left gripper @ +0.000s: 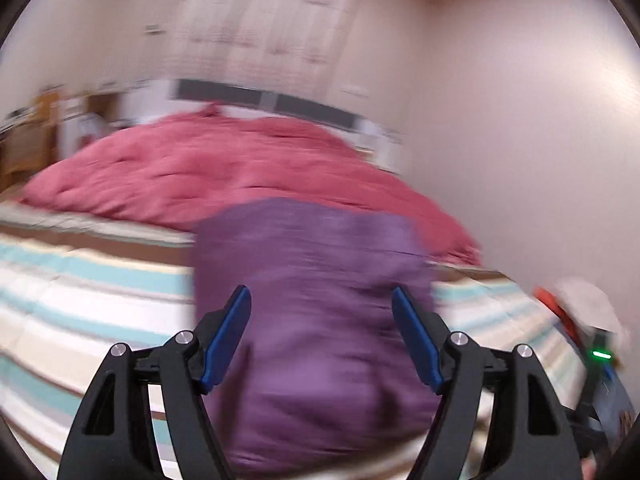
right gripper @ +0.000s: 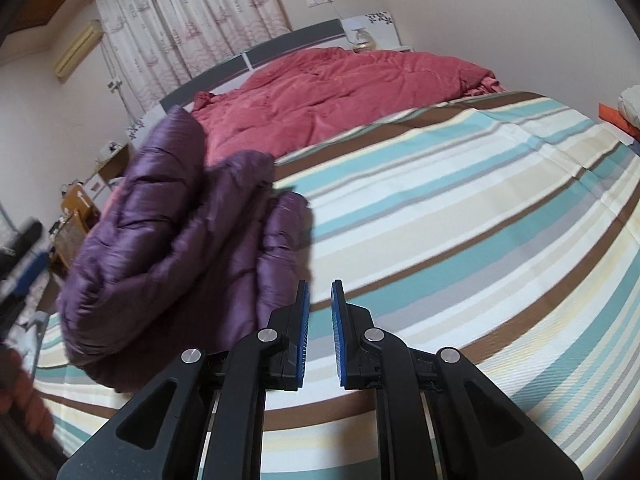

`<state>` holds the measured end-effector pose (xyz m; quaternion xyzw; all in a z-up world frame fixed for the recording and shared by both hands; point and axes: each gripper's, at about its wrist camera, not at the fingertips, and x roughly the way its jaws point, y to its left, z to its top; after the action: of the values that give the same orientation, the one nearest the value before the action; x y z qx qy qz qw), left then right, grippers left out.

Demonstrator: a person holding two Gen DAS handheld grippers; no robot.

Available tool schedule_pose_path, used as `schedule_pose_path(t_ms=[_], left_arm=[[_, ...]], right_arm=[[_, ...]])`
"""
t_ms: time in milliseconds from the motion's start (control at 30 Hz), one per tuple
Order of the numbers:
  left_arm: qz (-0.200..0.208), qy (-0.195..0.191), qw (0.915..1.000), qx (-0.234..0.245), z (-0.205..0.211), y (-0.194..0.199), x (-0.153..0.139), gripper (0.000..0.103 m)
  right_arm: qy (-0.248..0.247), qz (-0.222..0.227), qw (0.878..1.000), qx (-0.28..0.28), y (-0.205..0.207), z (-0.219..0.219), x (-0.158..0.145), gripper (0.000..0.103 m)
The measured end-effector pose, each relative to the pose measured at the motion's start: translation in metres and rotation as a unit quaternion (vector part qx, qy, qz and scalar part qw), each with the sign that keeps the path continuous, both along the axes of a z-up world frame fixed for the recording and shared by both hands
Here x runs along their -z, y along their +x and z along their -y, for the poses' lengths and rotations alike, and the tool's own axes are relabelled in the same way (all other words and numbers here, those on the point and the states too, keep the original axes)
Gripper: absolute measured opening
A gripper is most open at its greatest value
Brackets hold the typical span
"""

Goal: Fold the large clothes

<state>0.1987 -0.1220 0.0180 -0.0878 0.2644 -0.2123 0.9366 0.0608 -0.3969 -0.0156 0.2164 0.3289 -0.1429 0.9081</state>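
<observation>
Folding step: we judge that we are between two folds; the purple padded jacket (right gripper: pixel 176 240) is already doubled over into a thick bundle, and no gripper holds it now.
Jacket place: it lies on the striped bed sheet (right gripper: pixel 460 240), in front of the red quilt (right gripper: pixel 340 88), to the left of the right gripper.
Left gripper (left gripper: pixel 320 336): its jaws stand spread wide, the blue pads (left gripper: pixel 228 332) on each side of the jacket in the view, but they do not press on the cloth. The picture is blurred, so we cannot tell if the pads touch it.
Right gripper (right gripper: pixel 320 332): its jaws are almost pressed together, with nothing between them; it hangs over the bare sheet, just beside the bundle.
Next move: we think a new edge of the bundle must be taken, so the right jaws must first spread.
Care: the padded cloth is puffy and slippery, so it may spring open again.
</observation>
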Motion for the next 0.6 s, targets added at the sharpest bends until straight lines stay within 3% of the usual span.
schedule_pose_path(t_ms=[100,200,433,600], left_arm=[[-0.043,0.017,0.9978,-0.048,-0.029,0.023,0.025,0.071],[-0.093,0.011,0.9956,-0.009,-0.03,0.037,0.052,0.071],[-0.066,0.073,0.9939,0.051,0.013,0.014,0.055,0.06],[-0.062,0.081,0.9932,0.056,0.021,0.013,0.049,0.059]], right_arm=[[0.003,0.015,1.0,-0.021,0.006,-0.01,-0.013,0.011],[-0.011,0.035,0.998,-0.054,0.019,-0.027,-0.035,0.011],[-0.053,0.059,0.99,-0.117,0.069,-0.064,-0.072,0.011],[-0.12,0.018,0.983,-0.139,0.133,-0.08,-0.07,0.011]])
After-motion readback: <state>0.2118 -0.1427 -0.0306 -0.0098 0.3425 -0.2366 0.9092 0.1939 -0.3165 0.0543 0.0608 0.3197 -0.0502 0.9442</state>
